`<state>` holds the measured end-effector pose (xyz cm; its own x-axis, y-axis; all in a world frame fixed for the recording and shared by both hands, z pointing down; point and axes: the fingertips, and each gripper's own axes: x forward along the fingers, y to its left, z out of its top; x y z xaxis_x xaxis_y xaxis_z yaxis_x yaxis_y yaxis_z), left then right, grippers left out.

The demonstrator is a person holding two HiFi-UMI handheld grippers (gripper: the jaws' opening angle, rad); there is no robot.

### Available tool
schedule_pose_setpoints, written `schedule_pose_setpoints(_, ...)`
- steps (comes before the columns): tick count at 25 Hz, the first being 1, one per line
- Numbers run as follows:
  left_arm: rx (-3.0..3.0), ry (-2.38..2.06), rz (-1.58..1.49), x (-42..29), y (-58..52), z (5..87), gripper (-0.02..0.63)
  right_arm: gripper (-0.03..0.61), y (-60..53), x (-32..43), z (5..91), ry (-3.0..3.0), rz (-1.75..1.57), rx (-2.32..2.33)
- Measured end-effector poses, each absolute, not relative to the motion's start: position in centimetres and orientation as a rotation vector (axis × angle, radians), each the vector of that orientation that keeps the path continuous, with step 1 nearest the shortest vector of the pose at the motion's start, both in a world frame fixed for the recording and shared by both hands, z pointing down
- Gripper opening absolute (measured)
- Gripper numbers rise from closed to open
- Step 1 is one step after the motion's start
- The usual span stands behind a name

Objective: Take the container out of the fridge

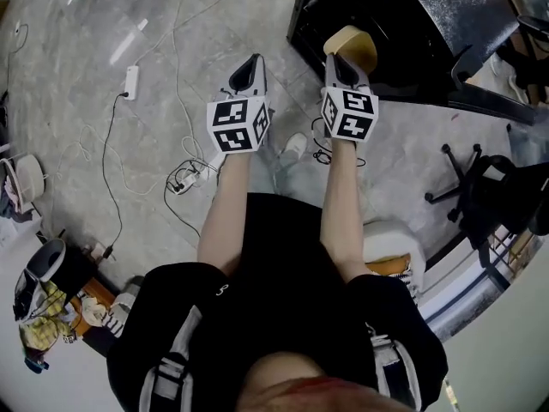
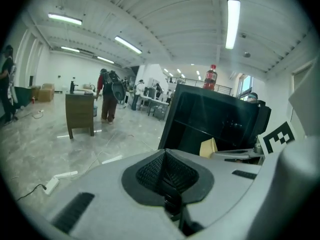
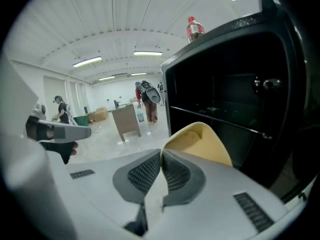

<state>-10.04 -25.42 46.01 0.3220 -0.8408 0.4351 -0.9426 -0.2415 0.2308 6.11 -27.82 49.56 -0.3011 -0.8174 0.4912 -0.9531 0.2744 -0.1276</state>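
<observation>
My right gripper (image 1: pixel 346 58) is shut on the rim of a pale yellow container (image 1: pixel 353 46), held just outside the open front of the black fridge (image 1: pixel 403 24). In the right gripper view the container (image 3: pixel 200 143) sticks up past the pinched jaws of the right gripper (image 3: pixel 161 165), with the fridge's dark interior (image 3: pixel 235 109) and wire shelf behind it. My left gripper (image 1: pixel 247 75) is shut with nothing in it, held over the floor to the left. From the left gripper view, the left gripper (image 2: pixel 165 171) faces the fridge (image 2: pixel 210 124), and the container (image 2: pixel 208 147) shows at the right.
A red-capped bottle (image 3: pixel 194 29) stands on top of the fridge. Power strips and cables (image 1: pixel 154 118) lie on the marble floor. An office chair (image 1: pixel 489 196) stands at the right. People and a wooden cabinet (image 2: pixel 80 111) are far across the hall.
</observation>
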Motion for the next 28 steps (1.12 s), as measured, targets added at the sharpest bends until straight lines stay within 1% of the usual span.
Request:
schedule_pose_setpoints(2,2.174,-1.594,0.273,-10.0,-25.5,44.0,0.009,0.017,-27.1,5.7,47.8,-2.266,0.608,1.619)
schedule_pose_setpoints(7,2.251,-1.65,0.182,-10.5,-26.0,38.6,0.009,0.017,-26.5,3.9,42.4,-2.501,0.82,1.634)
schedule_pose_setpoints(9,2.283,-1.677,0.14,-10.8,-26.5,36.4,0.009,0.017,-26.8,3.4,40.0,-2.59,0.843,1.626)
schedule_pose_setpoints(19,2.389,-1.777,0.024,-12.4,-27.2,29.1,0.009,0.017,-28.2,2.3,32.2,-2.776,0.709,1.623)
schedule_pose_setpoints(28,2.419,-1.789,0.003,-13.0,-27.1,27.9,0.009,0.017,-28.4,1.5,30.9,-2.809,0.647,1.608)
